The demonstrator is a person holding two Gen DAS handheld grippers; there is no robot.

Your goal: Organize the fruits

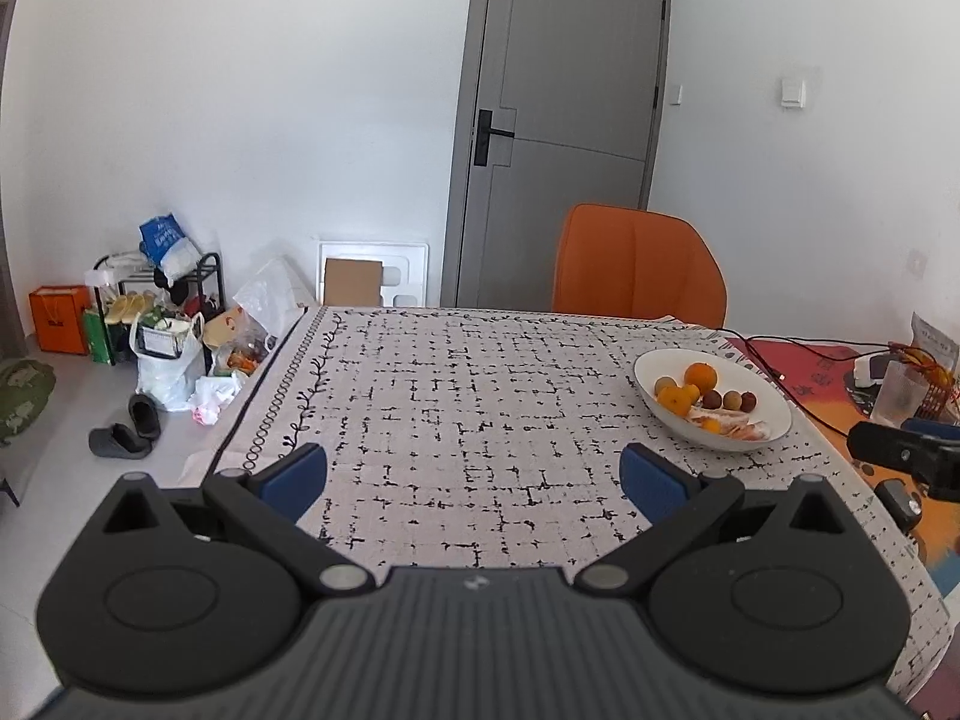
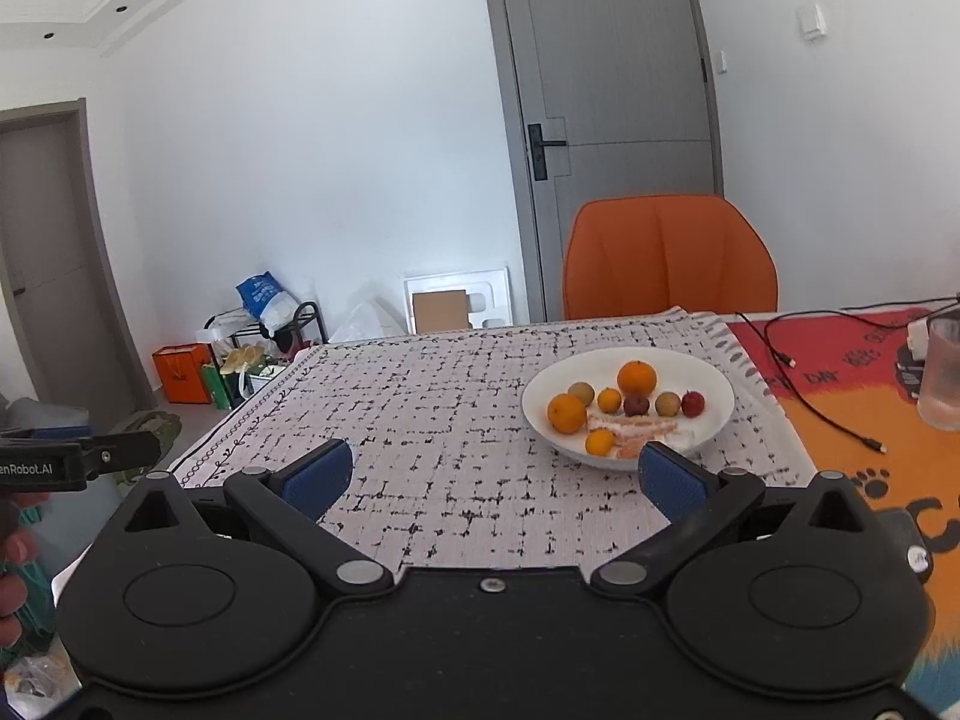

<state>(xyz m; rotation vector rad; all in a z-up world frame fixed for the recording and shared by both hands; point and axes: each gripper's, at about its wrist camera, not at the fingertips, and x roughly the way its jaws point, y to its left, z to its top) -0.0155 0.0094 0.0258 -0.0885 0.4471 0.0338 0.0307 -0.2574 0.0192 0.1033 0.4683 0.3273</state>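
Note:
A white bowl (image 2: 714, 384) (image 1: 774, 426) sits on the patterned tablecloth and holds several fruits: two oranges (image 2: 637, 377), smaller kumquats (image 2: 609, 400), brownish and red round fruits (image 2: 693, 403), and peeled orange segments (image 2: 639, 425). My right gripper (image 2: 495, 477) is open just short of the bowl's near rim, with nothing between its blue pads. My left gripper (image 1: 474, 477) is open too, over bare cloth to the left of the bowl. The right gripper's tip shows at the right edge of the left wrist view.
An orange chair (image 2: 669, 258) stands behind the table. Black cables (image 2: 822, 414) and a glass (image 2: 945, 372) lie on an orange mat to the right of the bowl. Bags, a rack and slippers (image 1: 129, 429) clutter the floor at the left. A hand shows at the left edge of the right wrist view.

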